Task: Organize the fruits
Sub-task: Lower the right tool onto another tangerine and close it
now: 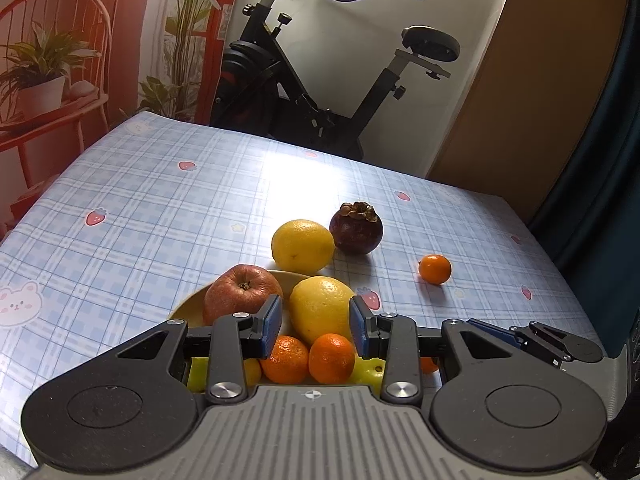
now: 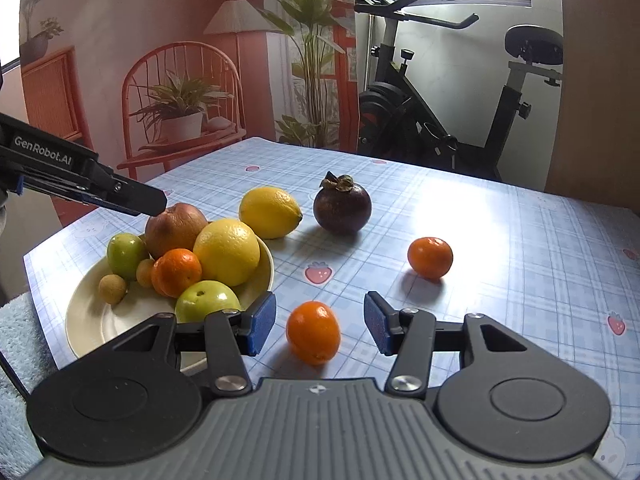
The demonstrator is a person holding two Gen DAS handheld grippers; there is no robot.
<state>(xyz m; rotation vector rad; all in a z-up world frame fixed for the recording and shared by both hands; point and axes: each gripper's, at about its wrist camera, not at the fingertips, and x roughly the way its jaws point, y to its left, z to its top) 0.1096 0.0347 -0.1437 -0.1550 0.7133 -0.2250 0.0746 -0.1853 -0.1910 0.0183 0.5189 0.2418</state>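
A cream plate (image 2: 88,320) holds an apple (image 2: 174,228), a lemon (image 2: 228,252), a mandarin (image 2: 178,272), two green fruits and two small brown fruits. On the cloth lie a second lemon (image 2: 270,212), a mangosteen (image 2: 342,208), a mandarin (image 2: 430,258) and a small orange (image 2: 314,332). My right gripper (image 2: 320,320) is open, its pads on either side of the small orange, not touching. My left gripper (image 1: 316,326) is open and empty above the plate (image 1: 192,304), over the lemon (image 1: 320,308); it also shows in the right wrist view (image 2: 136,200), above the apple.
The table wears a blue checked cloth (image 2: 500,240) with strawberry prints. An exercise bike (image 2: 440,112) stands behind the far edge. A wall mural with a chair and plants (image 2: 180,108) is at the back left. A pale blue towel (image 2: 20,340) lies at the near left corner.
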